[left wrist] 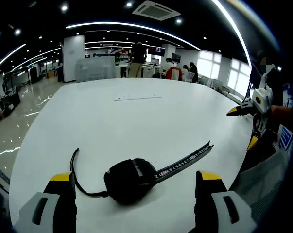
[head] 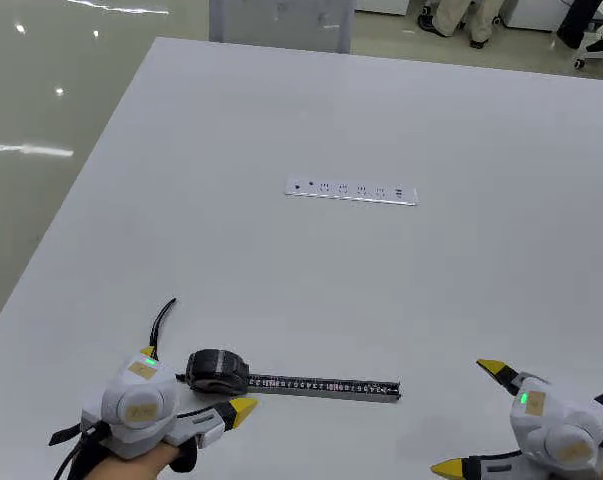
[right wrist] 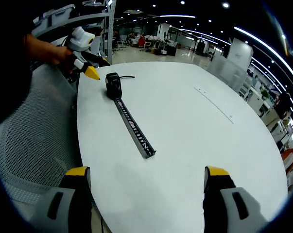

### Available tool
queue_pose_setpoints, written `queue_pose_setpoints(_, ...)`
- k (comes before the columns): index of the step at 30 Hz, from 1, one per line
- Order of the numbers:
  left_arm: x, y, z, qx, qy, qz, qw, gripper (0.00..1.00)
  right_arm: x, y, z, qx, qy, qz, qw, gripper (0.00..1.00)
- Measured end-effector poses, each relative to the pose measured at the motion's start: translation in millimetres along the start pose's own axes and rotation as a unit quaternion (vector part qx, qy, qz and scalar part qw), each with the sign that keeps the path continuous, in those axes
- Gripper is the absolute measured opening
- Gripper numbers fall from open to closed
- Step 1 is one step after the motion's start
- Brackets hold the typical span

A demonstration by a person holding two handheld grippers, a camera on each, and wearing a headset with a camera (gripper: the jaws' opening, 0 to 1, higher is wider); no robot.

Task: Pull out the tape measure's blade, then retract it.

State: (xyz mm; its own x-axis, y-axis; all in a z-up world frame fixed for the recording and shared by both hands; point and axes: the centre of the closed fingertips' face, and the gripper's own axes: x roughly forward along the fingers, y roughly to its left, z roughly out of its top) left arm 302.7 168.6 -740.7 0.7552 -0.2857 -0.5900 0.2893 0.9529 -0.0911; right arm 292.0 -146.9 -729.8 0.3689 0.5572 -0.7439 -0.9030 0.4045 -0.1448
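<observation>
Left hand-held gripper (head: pixel 196 380) brackets tape measure (head: pixel 218 371), power strip (head: pixel 351 191) beyond.

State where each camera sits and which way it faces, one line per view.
Head view: above the table, looking forward and down; left gripper and right gripper low in frame.
Left gripper view: low over the table, facing the tape measure between its open jaws.
Right gripper view: faces along the blade toward the left gripper; own jaws open.
Shared: all show the tape measure, blade out.
</observation>
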Motion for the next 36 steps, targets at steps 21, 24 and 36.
queue_pose_setpoints(21,23.2,9.3,9.0,-0.034,-0.078,0.048,0.9952,1.00,53.8,-13.2,15.6,-0.124,0.099,0.102,0.9821,0.84)
queue_pose_setpoints(24,23.6,17.6,9.1,-0.012,-0.072,0.064,0.9953,1.00,65.0,-11.6,13.8,-0.130,0.106,0.115,0.9791,0.80)
queue_pose_setpoints(36,28.9,11.9,1.3,0.008,-0.058,0.059,0.9965,1.00,91.3,-1.6,-11.6,-0.124,0.149,0.164,0.9674,0.57)
